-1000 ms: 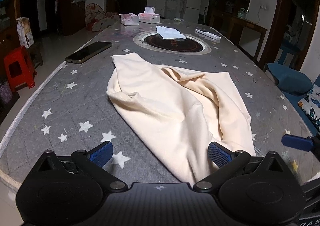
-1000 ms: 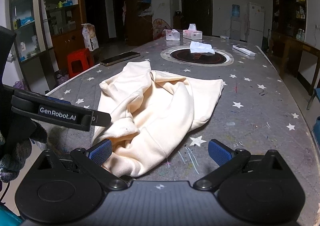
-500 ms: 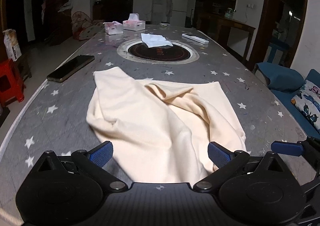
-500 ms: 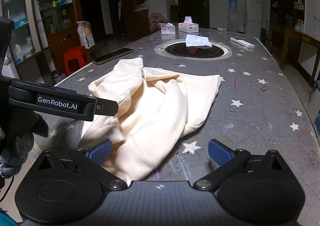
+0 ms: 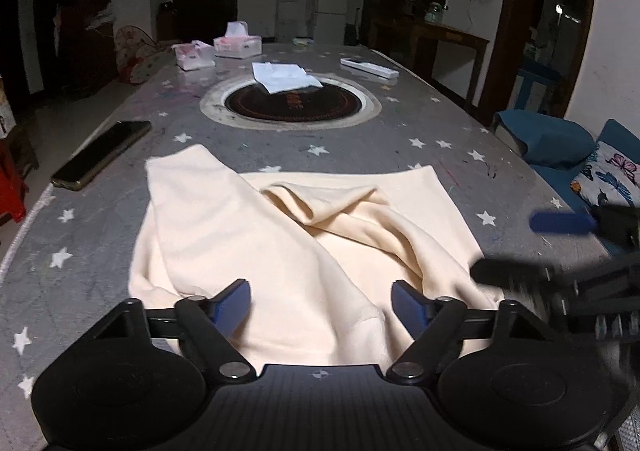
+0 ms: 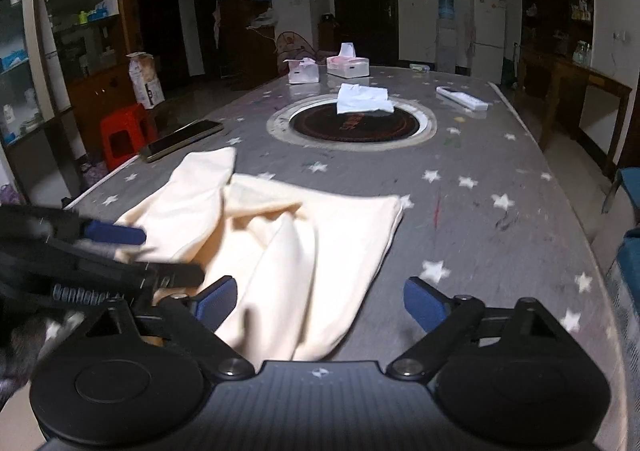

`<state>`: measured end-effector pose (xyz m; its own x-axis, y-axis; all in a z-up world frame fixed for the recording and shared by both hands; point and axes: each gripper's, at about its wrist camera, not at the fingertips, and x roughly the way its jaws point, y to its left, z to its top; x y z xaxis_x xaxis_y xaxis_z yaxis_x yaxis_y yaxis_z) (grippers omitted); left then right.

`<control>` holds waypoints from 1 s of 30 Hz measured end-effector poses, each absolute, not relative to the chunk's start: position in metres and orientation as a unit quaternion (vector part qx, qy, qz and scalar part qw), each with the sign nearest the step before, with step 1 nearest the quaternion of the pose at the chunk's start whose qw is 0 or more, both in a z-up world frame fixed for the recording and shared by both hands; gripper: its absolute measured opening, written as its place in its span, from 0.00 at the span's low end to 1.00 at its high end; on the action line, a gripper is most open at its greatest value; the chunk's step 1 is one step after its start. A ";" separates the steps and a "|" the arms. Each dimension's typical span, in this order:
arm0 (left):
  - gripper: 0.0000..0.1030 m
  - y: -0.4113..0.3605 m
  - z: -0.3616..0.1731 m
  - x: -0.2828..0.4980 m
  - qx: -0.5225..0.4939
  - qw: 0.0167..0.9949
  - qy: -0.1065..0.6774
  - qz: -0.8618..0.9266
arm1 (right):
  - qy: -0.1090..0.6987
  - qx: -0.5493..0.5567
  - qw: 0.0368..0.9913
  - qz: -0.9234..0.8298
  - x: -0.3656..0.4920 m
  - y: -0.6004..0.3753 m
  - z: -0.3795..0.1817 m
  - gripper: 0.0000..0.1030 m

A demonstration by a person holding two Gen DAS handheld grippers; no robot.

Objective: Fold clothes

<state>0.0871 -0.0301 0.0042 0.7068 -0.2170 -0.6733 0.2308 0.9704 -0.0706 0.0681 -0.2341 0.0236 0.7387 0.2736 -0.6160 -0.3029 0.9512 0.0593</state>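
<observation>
Garment (image 5: pixel 256 251): cream top, crumpled, lower centre of both views on the star-patterned surface (image 5: pixel 400 155). Left tool (image 5: pixel 320 301) straddles its near hem, jaws part-open and just closing, cloth between them, not yet pinched. Right tool (image 6: pixel 318 301), wider and also closing, brackets the adjacent hem edge, probably for a two-point lift.
</observation>
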 end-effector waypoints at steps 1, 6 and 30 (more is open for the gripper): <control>0.63 -0.030 0.002 0.088 0.009 0.922 0.366 -0.124 | 0.328 -0.023 0.931 0.158 0.074 -0.234 0.024 0.84; 0.32 -0.022 -0.003 0.089 -0.002 0.917 0.375 -0.133 | 0.340 -0.034 0.922 0.180 0.108 -0.225 0.018 0.76; 0.13 0.027 0.010 0.064 -0.030 0.926 0.360 -0.105 | 0.374 -0.031 0.897 0.233 0.177 -0.197 -0.002 0.07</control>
